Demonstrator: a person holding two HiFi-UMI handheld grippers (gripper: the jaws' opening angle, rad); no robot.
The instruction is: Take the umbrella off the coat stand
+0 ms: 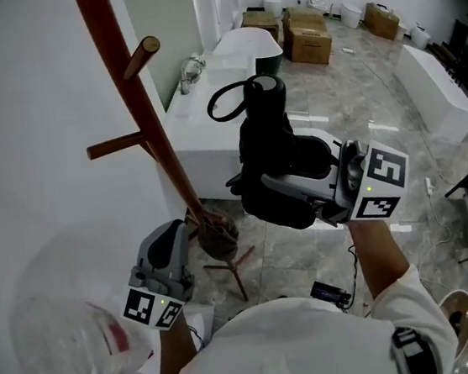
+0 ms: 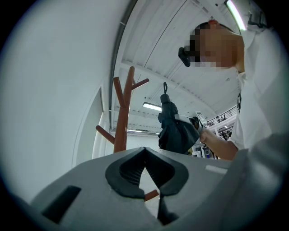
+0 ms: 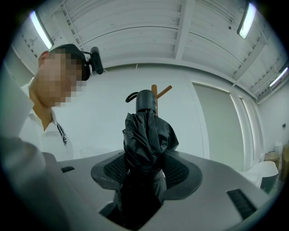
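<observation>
Right gripper (image 3: pixel 146 170): clamped on the folded black umbrella (image 1: pixel 273 147), the ribbed pads squeezing the bunched canopy from both sides.
Why that hold: the grip is on the thick middle of the cloth bundle, which gives the pads something to bite on. It also leaves the handle end standing up out of the gripper.
Wrist strap (image 1: pixel 222 100): a loop off the handle end, above the right gripper and on its stand side. It hangs free and is hooked on no peg.
Coat stand (image 1: pixel 131 84): a red-brown pole with angled pegs, out to the left of the right gripper. It stands apart from the umbrella, with open air between them.
Left gripper (image 2: pixel 144 151): jaws together with nothing between them. One brown limb of the stand shows through the gap under the pads, well behind them and not gripped. This gripper sits low near the stand's foot, likely kept out of the umbrella's way.
Task status: the umbrella looks already lifted clear of the stand, so little seems left but to carry it away.
Risk: a hold on soft cloth could let the bundle slide or tilt.
</observation>
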